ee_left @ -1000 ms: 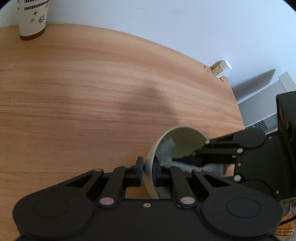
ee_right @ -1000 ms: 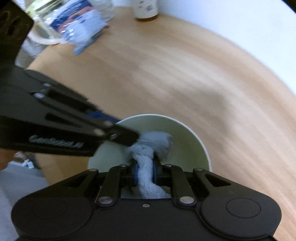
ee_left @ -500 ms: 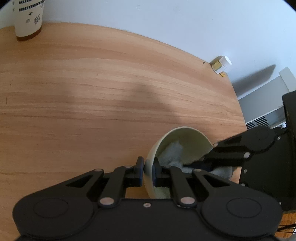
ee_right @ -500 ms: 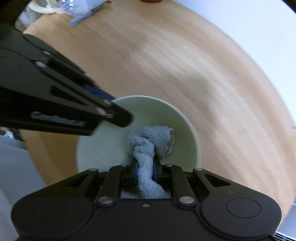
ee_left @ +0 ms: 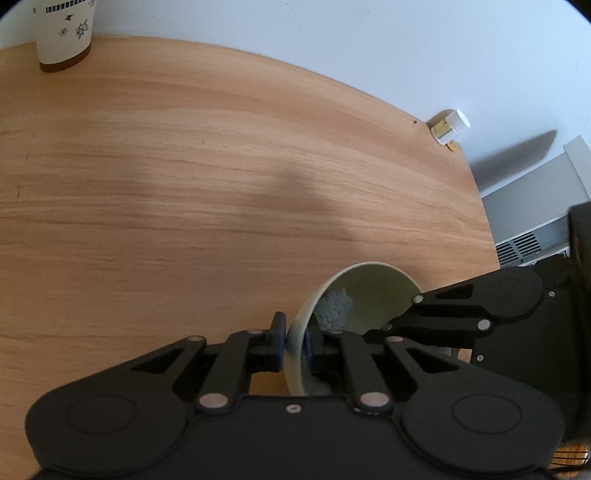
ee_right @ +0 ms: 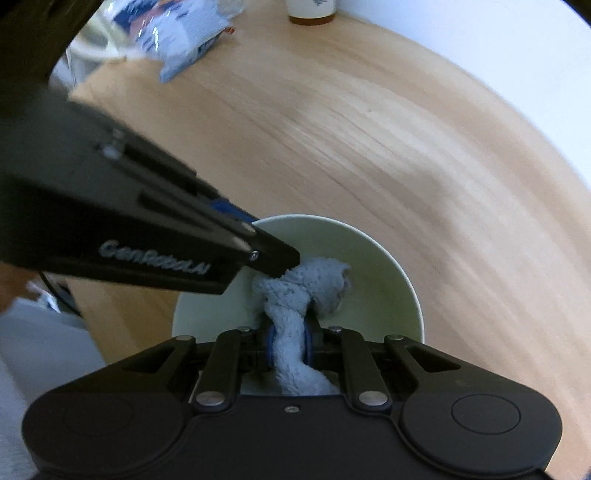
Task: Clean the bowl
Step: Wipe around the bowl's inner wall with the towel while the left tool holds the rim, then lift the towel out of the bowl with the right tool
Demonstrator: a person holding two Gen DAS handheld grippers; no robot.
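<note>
Mid-wipe, I'd say. The left gripper (ee_left: 294, 345) has its fingers clamped on the rim of the bowl (ee_right: 380, 258), sitting at the counter (ee_left: 184, 184) edge. The right gripper (ee_right: 290, 341) pinches the cloth (ee_right: 295, 291) down inside. Bowl looks clean-ish, can't tell what's left.

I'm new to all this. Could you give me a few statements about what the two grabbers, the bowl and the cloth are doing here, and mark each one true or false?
1. The left gripper pinches the bowl's rim. True.
2. The right gripper is open and holds nothing. False: it is shut on the blue cloth.
3. The cloth reaches down inside the bowl. True.
4. The bowl is bright red. False: it is pale green.
5. A patterned paper cup stands at the far edge of the wooden table. True.
</note>
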